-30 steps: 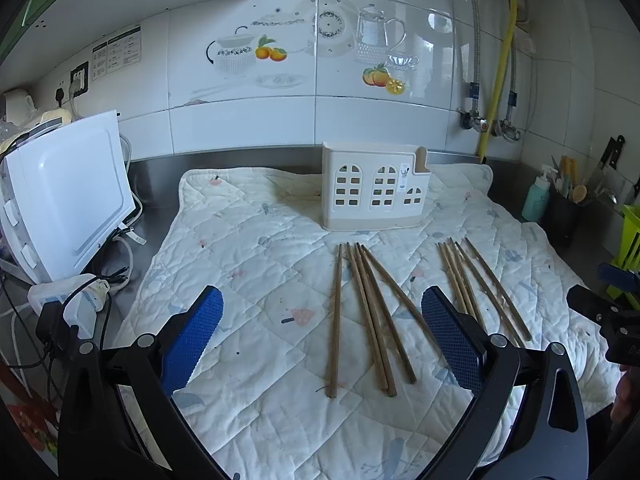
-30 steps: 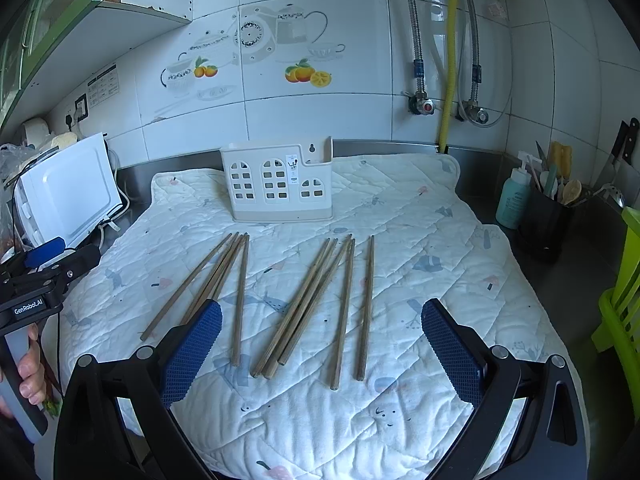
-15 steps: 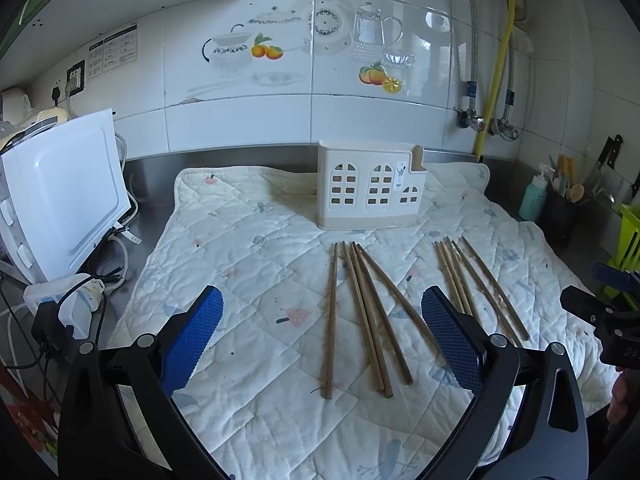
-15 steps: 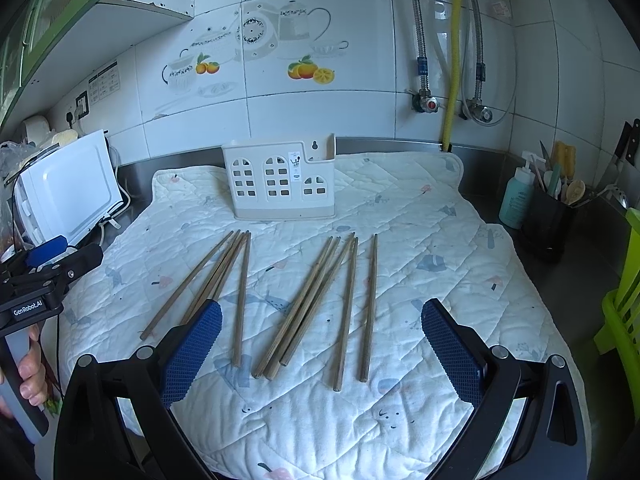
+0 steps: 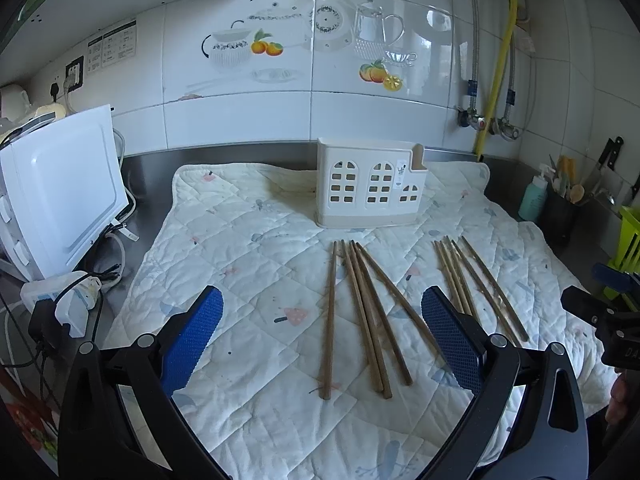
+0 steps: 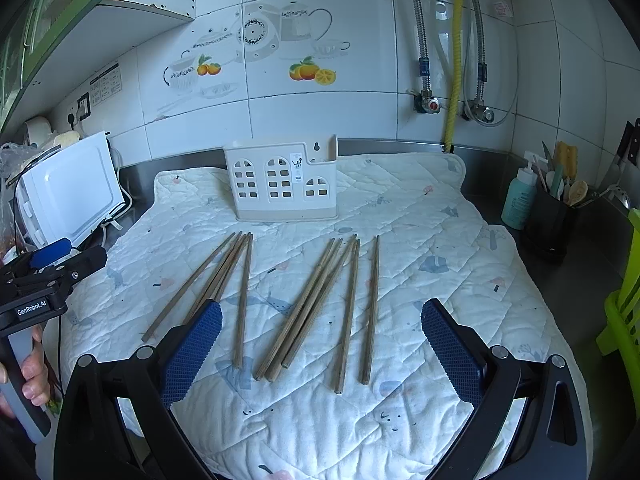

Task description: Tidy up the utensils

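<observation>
Two groups of brown wooden chopsticks lie on a white quilted mat (image 5: 248, 240). The left group (image 5: 360, 308) lies between my left gripper's open fingers, just ahead of them; it also shows in the right wrist view (image 6: 224, 280). The right group (image 5: 476, 280) shows in the right wrist view (image 6: 328, 304) between my right gripper's open fingers. A white slotted utensil holder (image 5: 370, 184) stands upright at the mat's far side, also in the right wrist view (image 6: 284, 180). My left gripper (image 5: 320, 336) and right gripper (image 6: 320, 344) are open and empty above the mat's near edge.
A white appliance (image 5: 56, 192) with cables and a power strip (image 5: 76, 304) stands left of the mat. A teal bottle (image 6: 520, 196) and a black utensil cup (image 6: 554, 220) stand at the right. A green rack (image 6: 624, 312) is at the far right. Pipes run down the tiled wall.
Both grippers have shifted slightly; the chopsticks and holder sit marginally lower or more to the left in view. Nothing on the mat has moved.
</observation>
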